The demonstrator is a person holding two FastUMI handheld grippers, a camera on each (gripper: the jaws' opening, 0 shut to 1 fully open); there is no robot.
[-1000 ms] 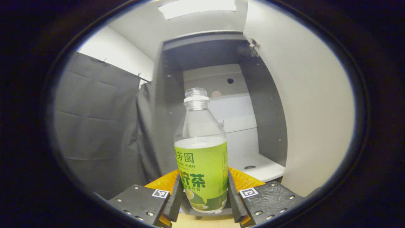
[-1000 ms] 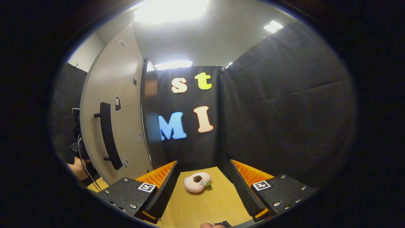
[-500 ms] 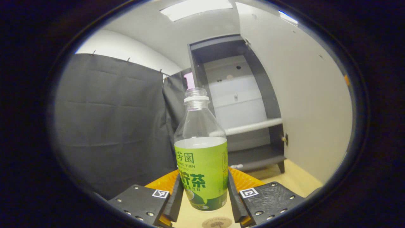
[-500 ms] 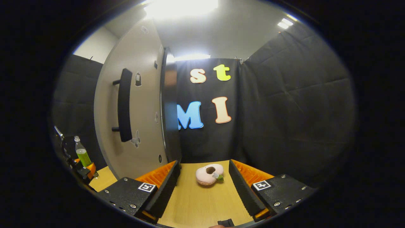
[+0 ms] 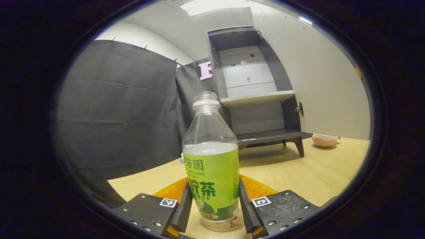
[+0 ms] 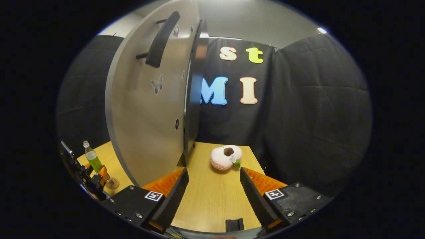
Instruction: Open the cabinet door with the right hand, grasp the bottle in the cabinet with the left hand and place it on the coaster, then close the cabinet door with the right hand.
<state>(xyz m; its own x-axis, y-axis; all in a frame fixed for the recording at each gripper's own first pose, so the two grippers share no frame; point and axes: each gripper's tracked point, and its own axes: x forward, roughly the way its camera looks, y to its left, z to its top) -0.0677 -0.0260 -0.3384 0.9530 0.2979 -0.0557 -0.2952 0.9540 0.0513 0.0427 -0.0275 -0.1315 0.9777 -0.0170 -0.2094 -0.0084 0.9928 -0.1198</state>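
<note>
In the left gripper view my left gripper (image 5: 211, 209) has its jaws pinching the bottle (image 5: 211, 166) from both sides, low on its green label. The bottle stands upright between the jaws, clear above the label and uncapped. Its base sits over the round coaster (image 5: 221, 224) on the wooden surface (image 5: 298, 172); I cannot tell whether it touches the coaster. The label carries large Chinese characters and the line "YUEN"; the smaller print is too fine to read. Behind the bottle and to its right stands the cabinet (image 5: 255, 99), its shelves bare, and right of that the cabinet door (image 5: 325, 86) swung wide open. Below the door's edge a pink bowl-shaped thing (image 5: 324, 140) lies on the surface.

In the right gripper view, far left, I see the same bottle (image 6: 93, 159) held in the left gripper (image 6: 94, 177), the coaster (image 6: 113, 183) just beside its base. Next comes the open door (image 6: 149, 109) with its dark handle (image 6: 161, 39) high up. My right gripper (image 6: 212, 196) has its jaws spread, nothing between them. Beyond them a pink doughnut-shaped toy (image 6: 225, 156) lies on the surface (image 6: 212, 202).
</note>
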